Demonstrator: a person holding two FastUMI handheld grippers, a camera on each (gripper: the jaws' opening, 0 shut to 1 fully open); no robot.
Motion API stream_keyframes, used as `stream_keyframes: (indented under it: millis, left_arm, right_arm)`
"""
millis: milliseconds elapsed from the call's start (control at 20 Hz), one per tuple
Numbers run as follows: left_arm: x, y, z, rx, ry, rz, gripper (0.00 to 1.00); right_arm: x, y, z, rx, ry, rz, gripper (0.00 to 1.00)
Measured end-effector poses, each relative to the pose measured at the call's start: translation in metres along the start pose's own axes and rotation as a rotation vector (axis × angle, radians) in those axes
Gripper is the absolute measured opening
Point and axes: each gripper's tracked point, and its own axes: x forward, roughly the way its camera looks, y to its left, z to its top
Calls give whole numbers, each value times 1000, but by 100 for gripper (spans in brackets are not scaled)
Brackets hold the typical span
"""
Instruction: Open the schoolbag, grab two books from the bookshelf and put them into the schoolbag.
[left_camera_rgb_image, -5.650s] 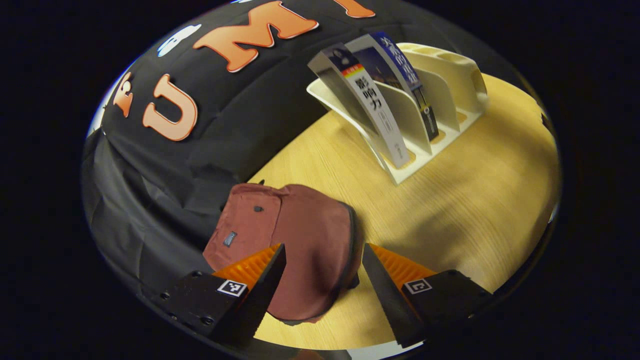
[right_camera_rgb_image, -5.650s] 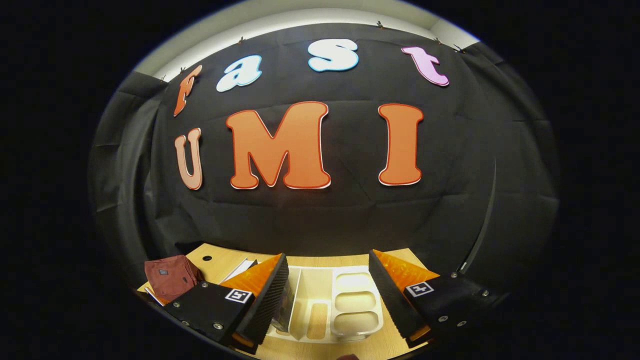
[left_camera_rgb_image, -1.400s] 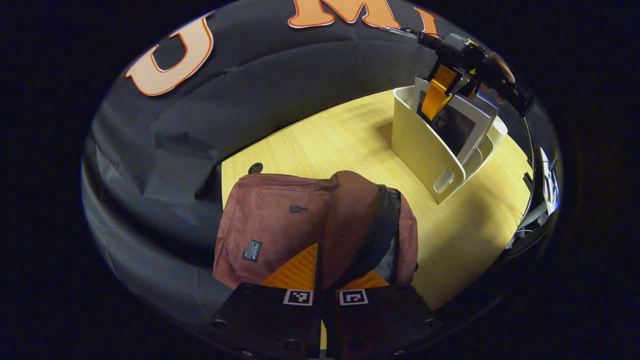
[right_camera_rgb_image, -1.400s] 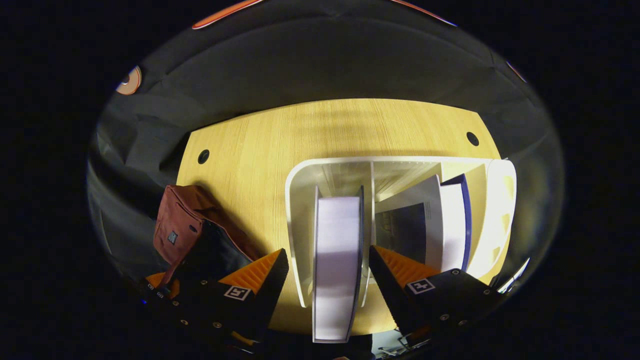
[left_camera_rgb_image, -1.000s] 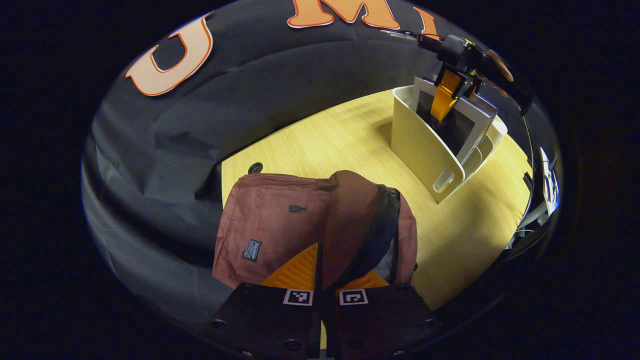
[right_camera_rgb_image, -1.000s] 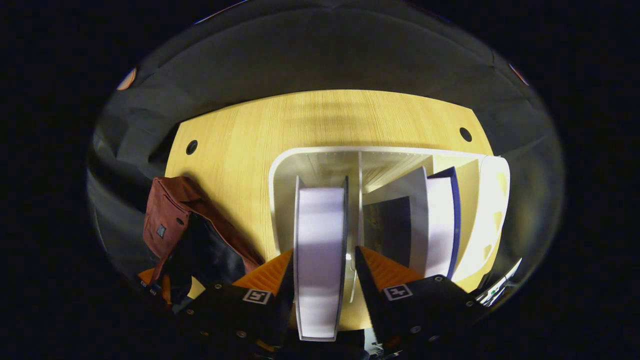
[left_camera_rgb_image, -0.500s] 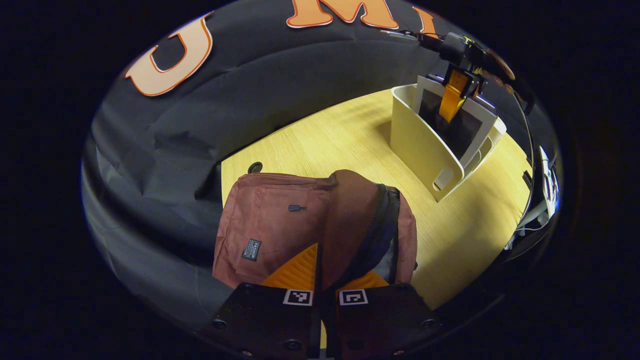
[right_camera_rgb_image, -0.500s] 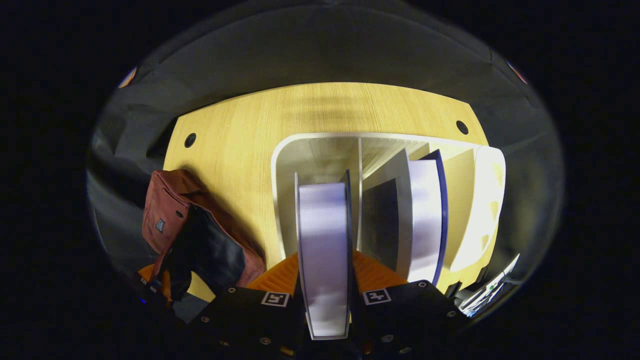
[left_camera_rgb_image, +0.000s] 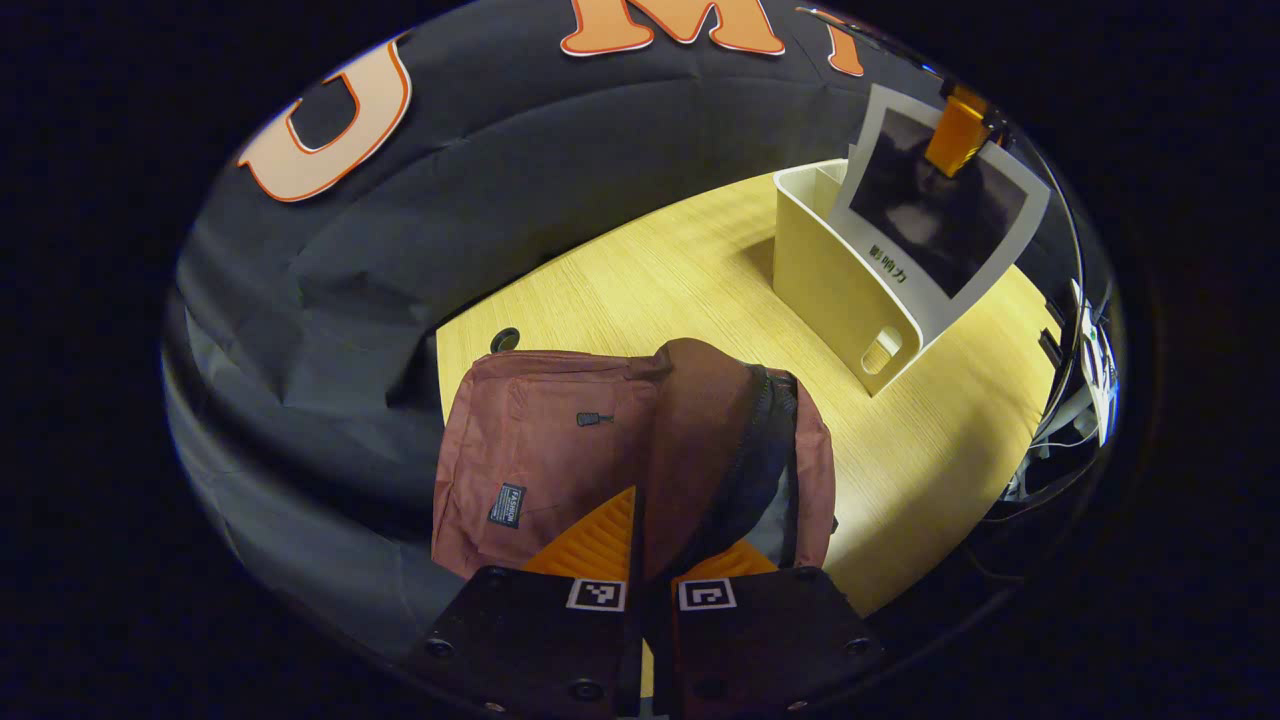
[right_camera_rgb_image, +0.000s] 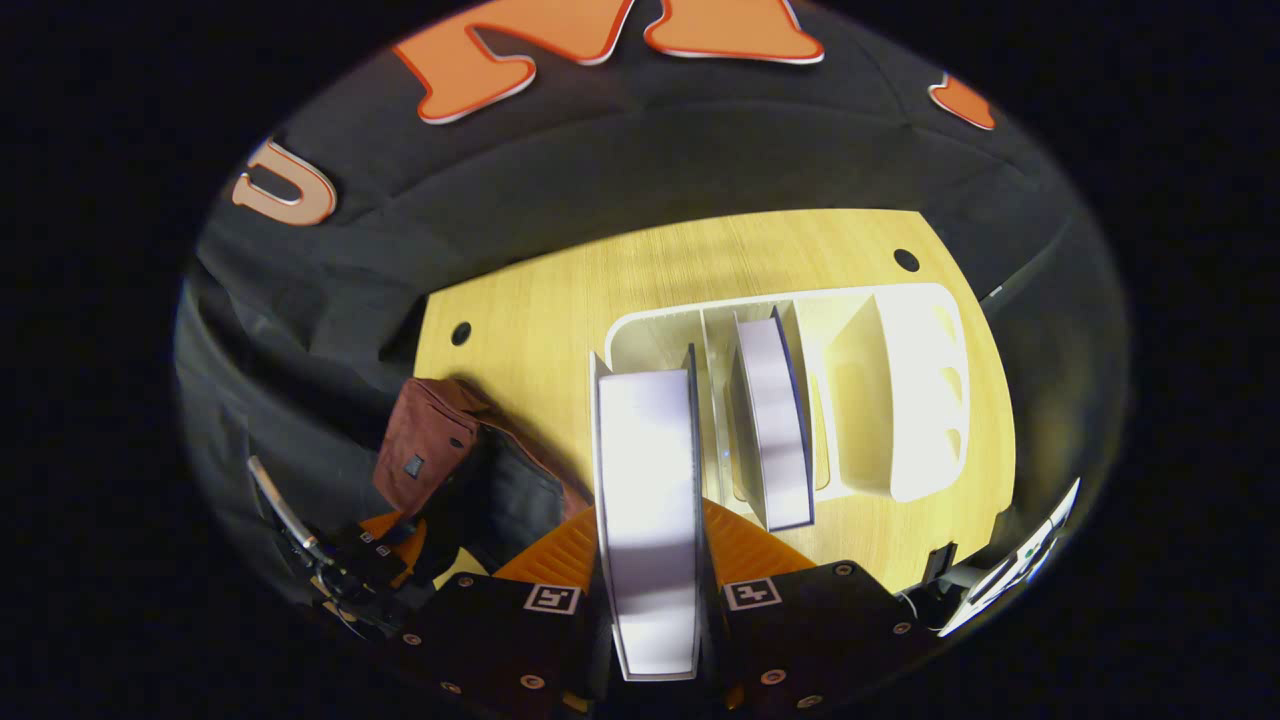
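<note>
**Book lifted clear of the bookshelf, schoolbag flap held up**

The wooden counter (right_camera_rgb_image: 560, 290) carries everything, with the black booth wall running along its far edge. A round cable hole (right_camera_rgb_image: 907, 260) sits near its far right corner in the right gripper view, and another (left_camera_rgb_image: 505, 340) lies just beyond the bag in the left gripper view.

The reddish-brown schoolbag (left_camera_rgb_image: 540, 440) lies near the counter's left edge, its front pocket facing up. Its flap (left_camera_rgb_image: 700, 430) stands raised, showing the dark lining and the opening beneath. In the right gripper view the bag (right_camera_rgb_image: 430, 455) appears at lower left with its dark inside exposed.

The white bookshelf (right_camera_rgb_image: 890, 390) stands toward the right side of the counter, dividers upright. One book (right_camera_rgb_image: 775, 430) stands in a middle slot, page edges facing up.

The other book (right_camera_rgb_image: 645, 500) is above the bookshelf, out of its slot; in the left gripper view this book (left_camera_rgb_image: 940, 215) hangs over the shelf's top with its dark cover facing the camera.

The right gripper (right_camera_rgb_image: 650, 570) is clamped on that book, one finger pressing each cover. The left gripper (left_camera_rgb_image: 645, 545) has its fingers together, pinching the edge of the raised flap.
</note>
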Motion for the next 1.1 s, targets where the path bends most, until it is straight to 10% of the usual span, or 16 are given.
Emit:
stream_keyframes:
  millis: [600, 1100]
  left_arm:
    - [-27, 22, 27, 70, 30, -5, 5]
    - [-43, 30, 35, 41, 44, 38, 5]
  right_arm:
    - [-39, 54, -39, 82, -126, 284, 36]
    - [14, 120, -101, 198, -62, 502, 36]
